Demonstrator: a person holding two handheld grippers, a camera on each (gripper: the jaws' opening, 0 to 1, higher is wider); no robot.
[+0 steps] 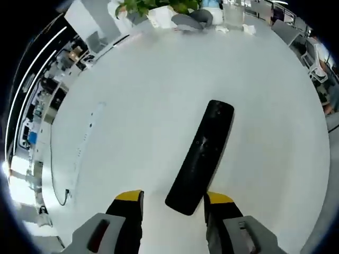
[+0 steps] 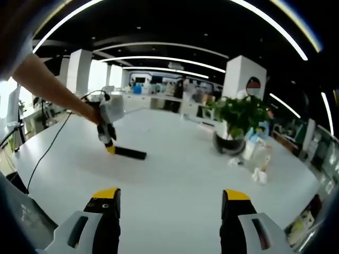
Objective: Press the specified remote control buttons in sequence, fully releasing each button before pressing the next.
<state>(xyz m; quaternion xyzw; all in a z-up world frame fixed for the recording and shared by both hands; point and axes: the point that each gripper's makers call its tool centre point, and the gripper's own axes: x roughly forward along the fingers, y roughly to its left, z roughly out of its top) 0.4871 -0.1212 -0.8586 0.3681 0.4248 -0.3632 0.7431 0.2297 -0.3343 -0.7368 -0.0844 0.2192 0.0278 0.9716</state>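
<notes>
A long black remote [image 1: 204, 151] lies flat on the white table [image 1: 132, 95], pointing away and a little to the right. Its near end sits between the jaws of my left gripper [image 1: 175, 197], close against the right-hand jaw; the jaws stand wide apart, open. In the right gripper view the remote [image 2: 131, 153] shows small at mid-left. The left gripper [image 2: 109, 147], held by a person's arm, points down at its left end. My right gripper [image 2: 170, 194] hovers open over bare table [image 2: 175, 174], far from the remote, with nothing between its fingers.
A white power strip [image 1: 85, 138] with a dark cable lies left of the remote. A potted plant [image 2: 238, 119], clear bottles [image 2: 258, 151] and crumpled paper [image 2: 259, 174] stand at the table's far right. The plant [image 1: 153, 8] is also at the table's far edge.
</notes>
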